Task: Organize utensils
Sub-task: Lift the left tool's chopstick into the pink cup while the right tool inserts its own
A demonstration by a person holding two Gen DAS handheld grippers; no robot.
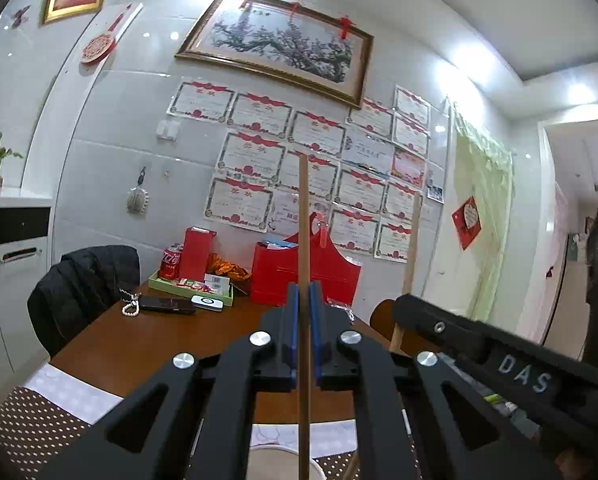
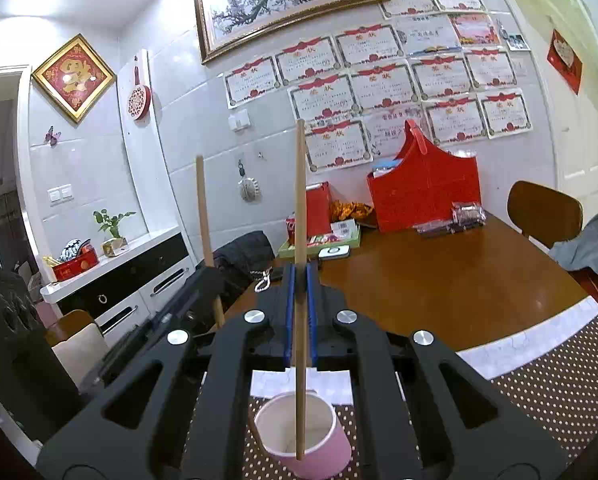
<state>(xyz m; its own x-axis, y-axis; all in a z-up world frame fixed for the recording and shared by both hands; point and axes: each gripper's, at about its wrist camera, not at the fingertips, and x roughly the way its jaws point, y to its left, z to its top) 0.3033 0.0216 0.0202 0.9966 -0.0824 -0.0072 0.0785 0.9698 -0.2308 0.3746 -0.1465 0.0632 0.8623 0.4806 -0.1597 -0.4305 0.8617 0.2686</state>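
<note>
My left gripper [image 1: 304, 292] is shut on a wooden chopstick [image 1: 304, 240] that stands upright between its blue pads. My right gripper [image 2: 300, 276] is shut on a second wooden chopstick [image 2: 300, 200], also upright; its lower end reaches down into a pink paper cup [image 2: 311, 452] with a white inside, on the dotted placemat [image 2: 559, 380]. The cup's rim [image 1: 283, 450] shows at the bottom of the left wrist view. The right gripper and its chopstick [image 1: 413, 240] appear at the right in the left wrist view; the left chopstick [image 2: 203, 208] appears at the left in the right wrist view.
A brown wooden table [image 2: 439, 280] carries a red basket [image 2: 423, 188], a green tray [image 1: 159, 286] with a cola can [image 1: 170, 260] and packets, a phone [image 1: 167, 305] and a bead string [image 1: 131, 308]. A chair with a black jacket [image 1: 83, 280] stands at the left.
</note>
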